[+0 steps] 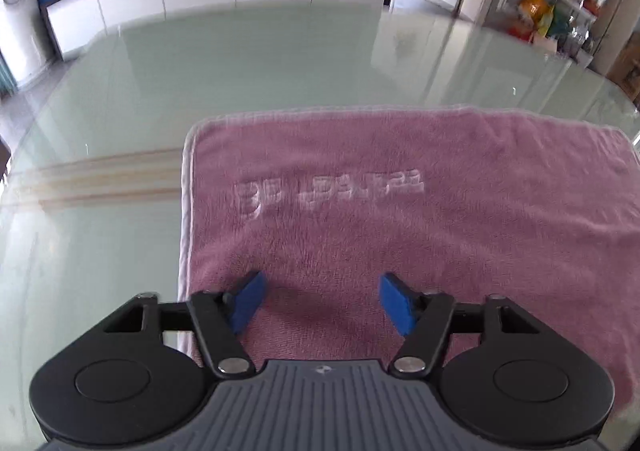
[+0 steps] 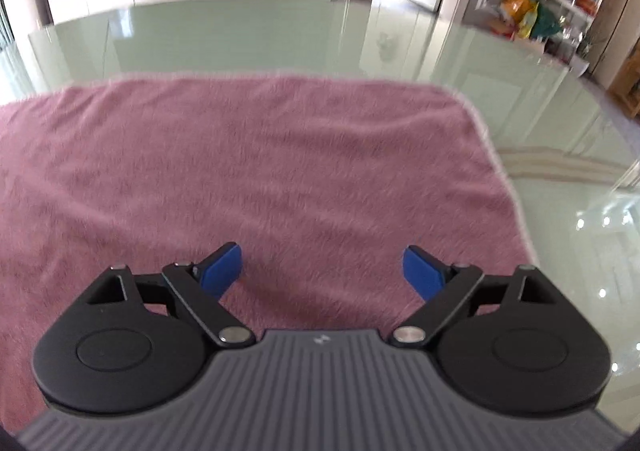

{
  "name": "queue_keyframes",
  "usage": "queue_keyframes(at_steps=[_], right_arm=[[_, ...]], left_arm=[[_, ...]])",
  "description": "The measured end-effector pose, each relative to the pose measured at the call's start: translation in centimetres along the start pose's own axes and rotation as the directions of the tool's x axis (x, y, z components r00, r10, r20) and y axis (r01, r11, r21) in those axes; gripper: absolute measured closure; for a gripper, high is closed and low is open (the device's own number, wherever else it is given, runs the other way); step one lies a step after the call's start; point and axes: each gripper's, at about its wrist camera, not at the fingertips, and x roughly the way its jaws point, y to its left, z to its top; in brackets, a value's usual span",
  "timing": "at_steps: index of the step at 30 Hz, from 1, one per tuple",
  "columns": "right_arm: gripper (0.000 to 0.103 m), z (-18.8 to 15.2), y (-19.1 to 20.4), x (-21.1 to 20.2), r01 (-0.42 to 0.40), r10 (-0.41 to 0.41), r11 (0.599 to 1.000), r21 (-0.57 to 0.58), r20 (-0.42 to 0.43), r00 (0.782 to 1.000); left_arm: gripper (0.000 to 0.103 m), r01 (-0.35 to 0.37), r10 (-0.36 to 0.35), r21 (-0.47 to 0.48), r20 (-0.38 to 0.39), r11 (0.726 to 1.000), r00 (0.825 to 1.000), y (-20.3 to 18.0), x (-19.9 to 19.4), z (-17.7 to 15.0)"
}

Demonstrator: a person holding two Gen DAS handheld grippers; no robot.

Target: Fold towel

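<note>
Across the glass tabletop point(image 1: 120, 91) a pink towel point(image 1: 400, 211) is spread flat, long axis left to right; left gripper point(image 1: 318, 301) and right gripper point(image 2: 322, 271) are held above opposite ends, jaws open, nothing gripped.

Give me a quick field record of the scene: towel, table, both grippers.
towel: pink towel, lying flat, white raised lettering near its left end
table: glass table, towel on it
left gripper: left gripper open, nothing between pads, above towel's left end near its left edge
right gripper: right gripper open wide, nothing held, above towel's right end
fold: no fold visible in either view
</note>
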Motion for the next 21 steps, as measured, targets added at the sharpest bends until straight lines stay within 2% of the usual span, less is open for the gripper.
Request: queue_keyframes(at_steps=[4, 10, 13, 15, 16, 19, 21], right_arm=[[0.0, 0.2, -1.6, 0.8, -0.035, 0.035, 0.997, 0.062, -0.002, 0.999], [0.0, 0.6, -1.5, 1.4, -0.024, 0.022, 0.997, 0.078, 0.025, 0.999], [0.004, 0.8, -1.3, 0.9, -0.041, 0.041, 0.996, 0.081, 0.003, 0.999], [0.003, 1.1, -1.5, -0.4, -0.074, 0.071, 0.995, 0.072, 0.05, 0.996], [0.003, 1.4, -1.7, -0.9, -0.083, 0.078, 0.994, 0.067, 0.077, 0.994], [0.004, 3.7, -2.5, -0.9, -0.11, 0.098, 0.991, 0.072, 0.15, 0.984], [0.011, 6.2, -2.8, 0.9, -0.137, 0.121, 0.985, 0.102, 0.153, 0.981]], left_arm=[[0.03, -0.006, 0.006, -0.001, 0.009, 1.0, 1.0, 0.0, 0.8, 1.1], [0.023, -0.045, 0.044, 0.01, 0.031, 0.999, 0.999, 1.1, 2.4, 2.7], [0.024, -0.039, 0.039, 0.013, 0.01, 0.999, 0.999, 1.2, 2.0, 2.6], [0.032, 0.004, -0.004, 0.0, -0.004, 1.0, 1.0, 1.6, 0.5, 1.9], [0.032, 0.022, -0.022, -0.006, 0.0, 1.0, 1.0, 1.9, -0.1, 1.7], [0.03, 0.027, -0.028, 0.004, 0.072, 1.0, 0.997, 2.3, -2.3, 2.8], [0.022, 0.031, -0.032, 0.013, 0.111, 0.999, 0.993, 1.8, -2.6, 4.8]])
